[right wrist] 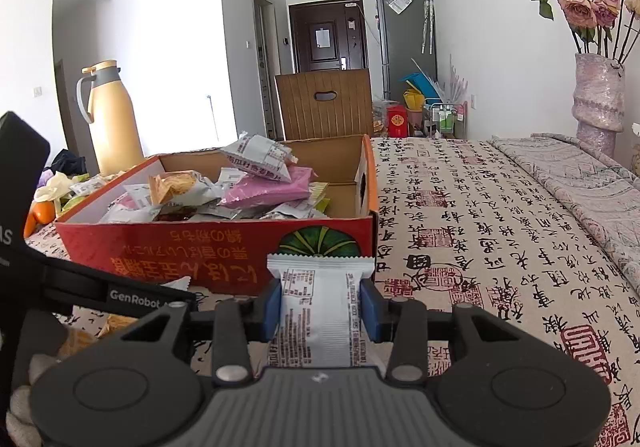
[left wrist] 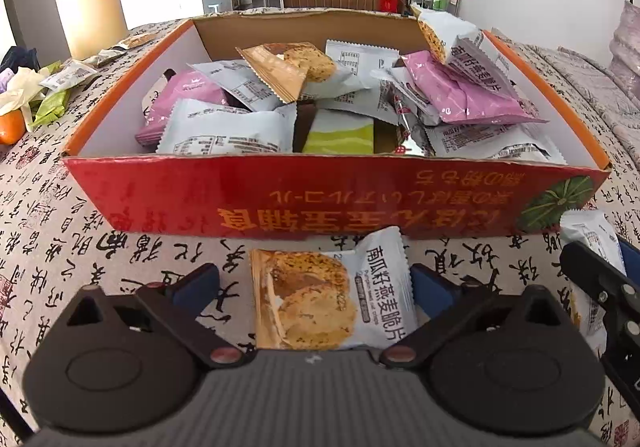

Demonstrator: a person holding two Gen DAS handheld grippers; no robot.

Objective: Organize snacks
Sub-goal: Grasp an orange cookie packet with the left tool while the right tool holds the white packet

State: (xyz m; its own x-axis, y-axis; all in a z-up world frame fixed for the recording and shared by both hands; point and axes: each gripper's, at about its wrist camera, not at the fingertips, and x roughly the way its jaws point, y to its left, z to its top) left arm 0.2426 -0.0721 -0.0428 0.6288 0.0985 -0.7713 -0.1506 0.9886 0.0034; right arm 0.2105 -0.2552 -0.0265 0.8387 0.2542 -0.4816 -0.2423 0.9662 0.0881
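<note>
The shallow red cardboard box [left wrist: 280, 191] is already heaped with foil snack packets. A white-and-orange oat-crisp packet [left wrist: 332, 295] lies on the tablecloth just near of it, between the spread left gripper [left wrist: 316, 287]; the right gripper [right wrist: 320, 311] pinches a white printed packet [right wrist: 320, 307]. Both await boxing; a few more lie far left.

The left gripper [left wrist: 314, 287] points steeply down at the table, its blue-padded fingers [left wrist: 198, 285] spread wide to either side of a snack packet [left wrist: 332, 299] lying flat between them; the pads do not touch it. The right gripper [right wrist: 320, 303] points forward and slightly down, its jaws part-closed with both blue pads [right wrist: 370, 309] pressed against the sides of a white snack packet [right wrist: 318, 311], held upright.
</note>
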